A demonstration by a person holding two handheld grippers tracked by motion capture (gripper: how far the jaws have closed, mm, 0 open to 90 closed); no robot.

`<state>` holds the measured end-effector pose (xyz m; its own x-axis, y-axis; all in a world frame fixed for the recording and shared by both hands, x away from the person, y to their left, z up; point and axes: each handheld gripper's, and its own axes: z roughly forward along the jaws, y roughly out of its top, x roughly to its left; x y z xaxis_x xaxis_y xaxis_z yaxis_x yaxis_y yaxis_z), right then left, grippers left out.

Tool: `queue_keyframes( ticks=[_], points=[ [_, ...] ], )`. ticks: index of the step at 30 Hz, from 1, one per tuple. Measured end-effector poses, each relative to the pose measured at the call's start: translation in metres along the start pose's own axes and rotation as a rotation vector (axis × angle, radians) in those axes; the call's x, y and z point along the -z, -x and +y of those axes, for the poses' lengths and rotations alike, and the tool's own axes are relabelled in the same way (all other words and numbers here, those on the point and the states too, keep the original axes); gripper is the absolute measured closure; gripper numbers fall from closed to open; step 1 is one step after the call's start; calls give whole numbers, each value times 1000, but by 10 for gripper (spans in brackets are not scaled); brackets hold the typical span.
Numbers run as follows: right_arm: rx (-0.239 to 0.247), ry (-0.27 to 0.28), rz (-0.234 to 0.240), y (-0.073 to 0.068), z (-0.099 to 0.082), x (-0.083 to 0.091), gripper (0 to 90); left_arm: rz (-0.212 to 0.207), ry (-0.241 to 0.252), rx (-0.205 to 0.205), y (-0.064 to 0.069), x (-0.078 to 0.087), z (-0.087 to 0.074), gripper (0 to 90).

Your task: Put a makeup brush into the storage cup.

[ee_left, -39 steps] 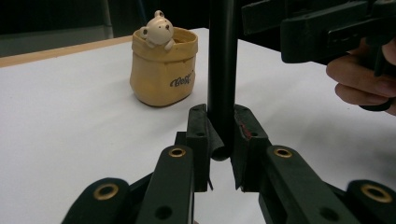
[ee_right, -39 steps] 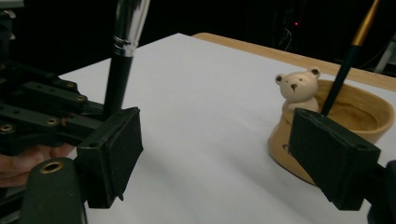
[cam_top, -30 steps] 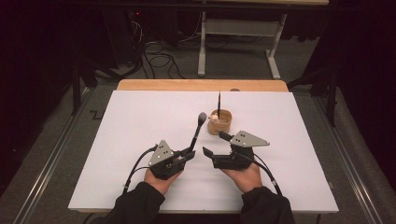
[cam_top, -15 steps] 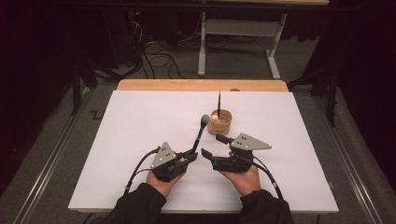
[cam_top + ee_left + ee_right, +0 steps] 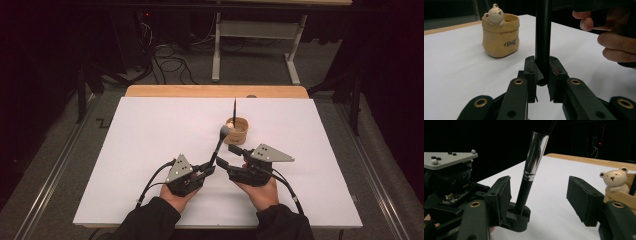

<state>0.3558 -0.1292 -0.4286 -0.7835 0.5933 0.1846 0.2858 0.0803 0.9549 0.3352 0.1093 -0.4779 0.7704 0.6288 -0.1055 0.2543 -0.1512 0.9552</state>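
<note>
A long makeup brush with a matte black handle and shiny silver ferrule (image 5: 534, 152) is being clamped at its lower end by the left gripper (image 5: 541, 72), whose black jaws are being pressed tight against the round handle in the left gripper view. In the high view the brush (image 5: 220, 142) is being held tilted up and away, its fluffy grey head sitting right in front of the tan ceramic pot shaped like a crumpled paper sack (image 5: 236, 131).

The right gripper (image 5: 541, 195) is being held just beside it, the jaws having just been closing; the handle is standing between the blocky rubbery pads, but neither one is being touched yet, so it's still open around it.

A little cream bear figure (image 5: 494, 14) is being shown peeking over the pot's rim, and a thin dark stick (image 5: 234, 111) is standing upright inside. Everything is being done over a smooth white tabletop (image 5: 150, 130) with a wooden edge strip (image 5: 175, 91) at the far side.
</note>
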Motion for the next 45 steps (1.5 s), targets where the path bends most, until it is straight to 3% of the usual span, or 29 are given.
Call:
queue_keyframes(
  ticks=[10,21,30,45],
  points=[
    [-4,14,8,0,-2,-2,435,-9,-3,-7,3,-2,-1,790],
    [-39,31,25,0,-3,-2,547,-18,-7,-19,7,-4,-1,790],
    [-72,42,49,1,-4,-5,592,-25,-11,-19,9,-6,-2,790],
    [-101,51,52,2,-5,-4,659,-27,-16,-25,10,-7,-3,790]
  ],
)
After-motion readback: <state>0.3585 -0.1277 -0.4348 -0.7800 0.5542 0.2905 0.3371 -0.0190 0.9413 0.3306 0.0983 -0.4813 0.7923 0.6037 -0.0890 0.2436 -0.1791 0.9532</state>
